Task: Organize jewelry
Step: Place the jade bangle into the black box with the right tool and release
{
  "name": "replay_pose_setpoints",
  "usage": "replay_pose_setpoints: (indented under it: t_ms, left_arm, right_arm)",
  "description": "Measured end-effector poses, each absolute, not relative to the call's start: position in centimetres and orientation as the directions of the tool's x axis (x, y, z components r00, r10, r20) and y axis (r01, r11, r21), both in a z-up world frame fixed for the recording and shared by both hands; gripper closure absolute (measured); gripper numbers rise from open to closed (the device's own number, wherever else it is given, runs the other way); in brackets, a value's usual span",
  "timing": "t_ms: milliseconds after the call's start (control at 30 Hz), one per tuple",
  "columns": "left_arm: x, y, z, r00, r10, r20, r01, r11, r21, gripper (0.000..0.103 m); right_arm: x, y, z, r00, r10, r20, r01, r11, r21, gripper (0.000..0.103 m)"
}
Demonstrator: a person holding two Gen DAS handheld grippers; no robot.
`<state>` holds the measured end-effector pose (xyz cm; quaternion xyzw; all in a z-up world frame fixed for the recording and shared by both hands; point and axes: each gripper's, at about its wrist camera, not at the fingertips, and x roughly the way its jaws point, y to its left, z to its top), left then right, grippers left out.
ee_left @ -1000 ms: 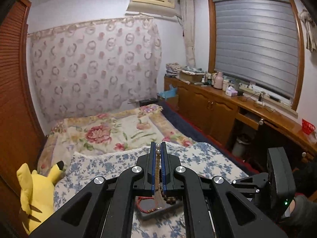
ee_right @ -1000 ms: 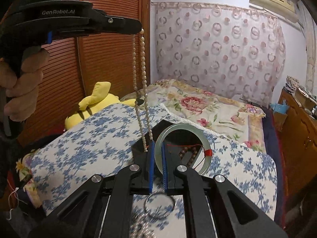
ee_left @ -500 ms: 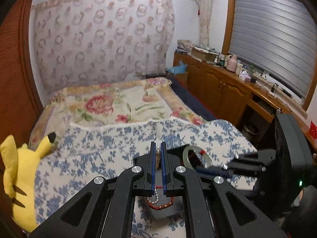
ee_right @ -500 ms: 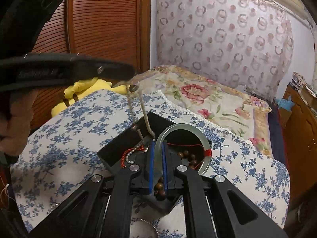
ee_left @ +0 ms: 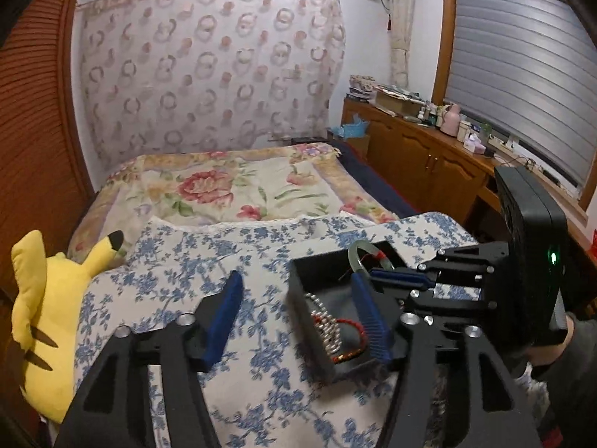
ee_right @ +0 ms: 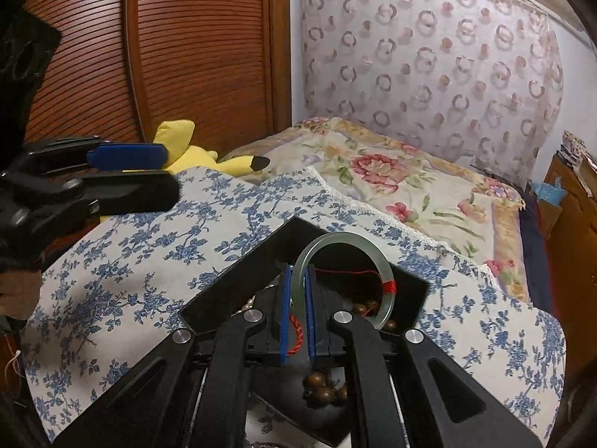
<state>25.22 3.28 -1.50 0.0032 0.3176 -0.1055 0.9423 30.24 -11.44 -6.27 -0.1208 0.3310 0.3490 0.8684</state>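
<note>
On the blue-flowered quilt (ee_left: 238, 261) sits a black jewelry tray (ee_left: 298, 298), near the quilt's right edge in the left wrist view. The left gripper (ee_left: 298, 317) is opening, its blue pads spread over the tray's left wall with nothing pinched; a pearl necklace (ee_left: 328, 324) and a red cord bracelet (ee_left: 354, 332) lie loose in the tray below. The right gripper (ee_right: 298, 313) is clamped on a pale green jade bangle (ee_right: 347, 257), held upright over the tray's far corner, beside brown wooden beads (ee_right: 324, 392). A yellow plush toy (ee_left: 48, 306) lies at the quilt's left edge.
</note>
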Motion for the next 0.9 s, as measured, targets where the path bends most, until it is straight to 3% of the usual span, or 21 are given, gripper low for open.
replay_pose_setpoints:
  t_ms: [167, 267, 533, 733, 900]
  left_arm:
    - [23.9, 4.0, -2.7, 0.786, -0.162, -0.596, 0.187, 0.982, -0.021, 0.014]
    - [23.1, 4.3, -3.4, 0.786, -0.166, -0.595, 0.192, 0.981, -0.021, 0.008]
    - [20.4, 4.5, -5.3, 0.773, -0.183, -0.607, 0.195, 0.98, -0.047, 0.008]
    - [17.8, 4.2, -6.8, 0.752, -0.206, -0.626, 0.212, 0.975, -0.066, 0.008]
    - [15.7, 3.5, -8.3, 0.727, -0.208, -0.654, 0.222, 0.973, -0.062, 0.008]
  right_arm:
    - [30.7, -10.8, -7.5, 0.517, 0.51, -0.688, -0.674, 0.738, 0.041, 0.093]
    - [30.9, -11.2, -7.6, 0.516, 0.513, -0.685, -0.658, 0.75, 0.066, 0.091]
    - [28.5, -13.6, -5.4, 0.548, 0.528, -0.648, -0.649, 0.758, 0.069, 0.09]
    - [24.3, -16.5, -5.0, 0.559, 0.532, -0.636, -0.643, 0.762, 0.072, 0.073]
    - [23.0, -18.1, -6.4, 0.552, 0.507, -0.662, -0.609, 0.788, 0.095, 0.072]
